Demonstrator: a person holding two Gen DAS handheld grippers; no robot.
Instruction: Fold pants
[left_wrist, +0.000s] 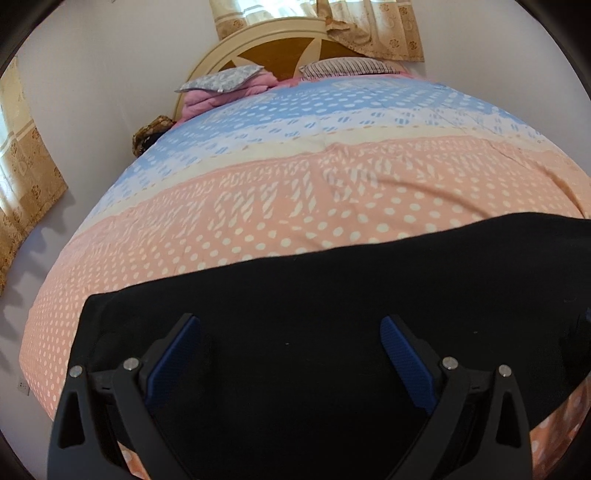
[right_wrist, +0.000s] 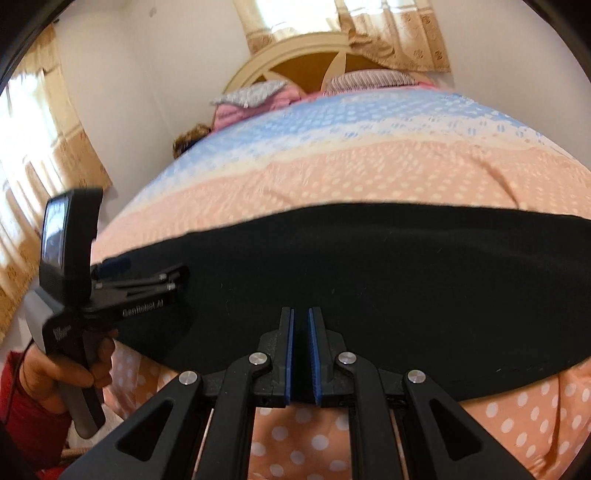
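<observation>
Spread over the bed's polka-dot peach and blue quilt (left_wrist: 295, 206), black fabric pants (left_wrist: 332, 295) lie flat along its near edge, apparently folded lengthwise; cross-folds remain. Left gripper (left_wrist: 290, 332) gapes empty; right gripper (right_wrist: 301, 321) nearly closed, empty.

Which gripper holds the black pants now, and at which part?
Neither. The left gripper is open above the pants; the right gripper is shut, nothing between its pads.

A bed is covered by a bedspread (left_wrist: 295, 192) banded in peach with white dots, cream and blue. At its far end stands a rounded cream-and-brown headboard (left_wrist: 273, 51), with a grey patterned pillow (left_wrist: 221, 79) on a pink folded blanket (left_wrist: 207, 99) and a striped pillow (left_wrist: 343, 66) beside it. Tan flowered curtains (left_wrist: 373, 26) hang behind.
</observation>
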